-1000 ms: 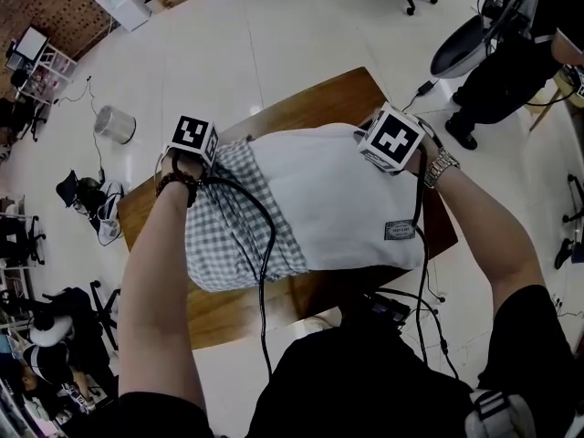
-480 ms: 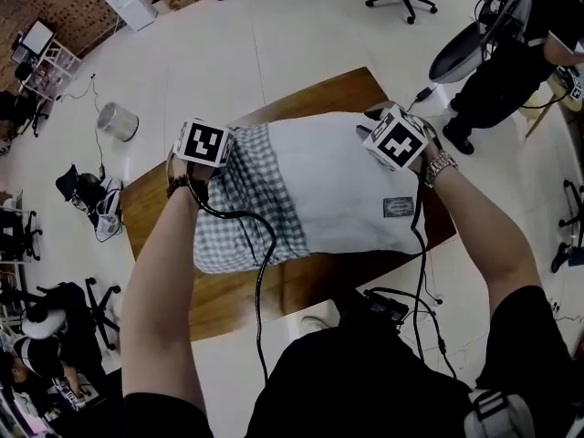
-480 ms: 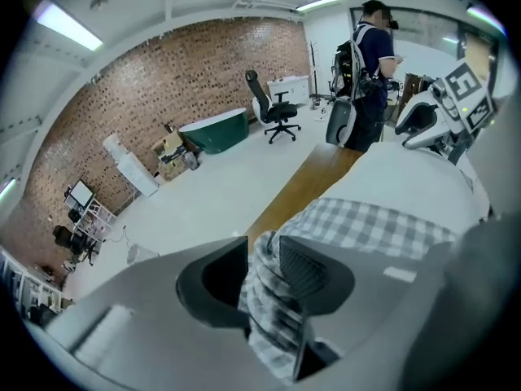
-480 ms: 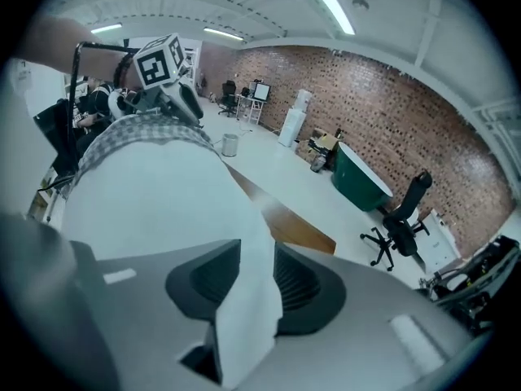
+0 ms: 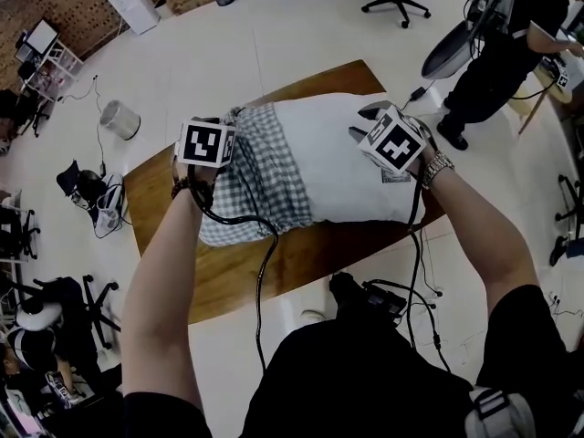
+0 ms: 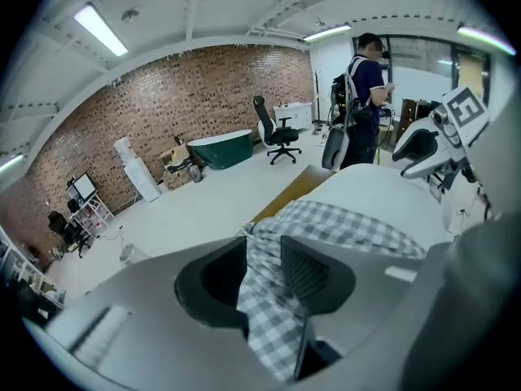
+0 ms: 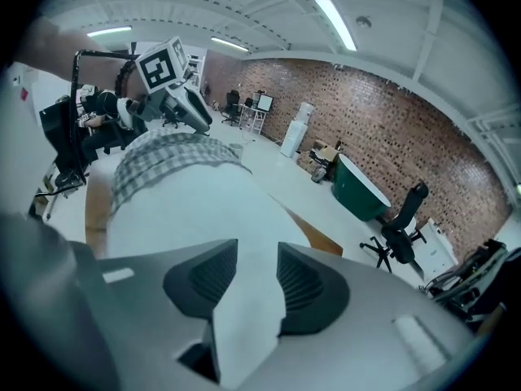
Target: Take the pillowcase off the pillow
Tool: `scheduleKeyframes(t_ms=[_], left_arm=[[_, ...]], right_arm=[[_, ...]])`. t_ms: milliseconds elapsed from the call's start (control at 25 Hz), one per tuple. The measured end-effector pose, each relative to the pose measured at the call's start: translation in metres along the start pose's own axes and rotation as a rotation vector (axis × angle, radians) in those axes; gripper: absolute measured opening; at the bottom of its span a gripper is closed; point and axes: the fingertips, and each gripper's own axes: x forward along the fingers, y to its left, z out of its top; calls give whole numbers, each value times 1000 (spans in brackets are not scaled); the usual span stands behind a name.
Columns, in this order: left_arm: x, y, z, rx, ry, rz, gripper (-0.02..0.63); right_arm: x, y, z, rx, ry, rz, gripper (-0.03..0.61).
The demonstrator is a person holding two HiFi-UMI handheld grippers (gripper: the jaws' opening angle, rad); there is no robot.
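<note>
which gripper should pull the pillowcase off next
Left, probably. Both grippers' jaws have just been opening; the left gripper has the checked pillowcase between its jaws, the right gripper only the white pillow.

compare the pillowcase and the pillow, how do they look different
The pillowcase is grey-and-white checked; the pillow is plain white. The pillowcase is bunched and wrinkled over the head view's left end, while the pillow's uncovered part is bare and smooth. Both are soft cloth, on the wooden table.
</note>
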Motion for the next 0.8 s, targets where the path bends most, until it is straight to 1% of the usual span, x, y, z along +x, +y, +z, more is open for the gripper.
scheduleKeyframes(t_ms=[240,480,640,800], left_arm=[[-50,-25,-49,-48,-94,-18,149],[-91,-63,-95,-129,-169,-46,182],[-107,-94,-125,-169,-200,-65,215],[-109,-121,-163,-209,-201,-71,243]], right_arm=[[-13,81,2,-45,-26,3,184],[-21,155,-9,-80,-46,21,234],[-23,193,-18,-102,-56,25,265],[-23,221,-28,-130,-61,19,282]])
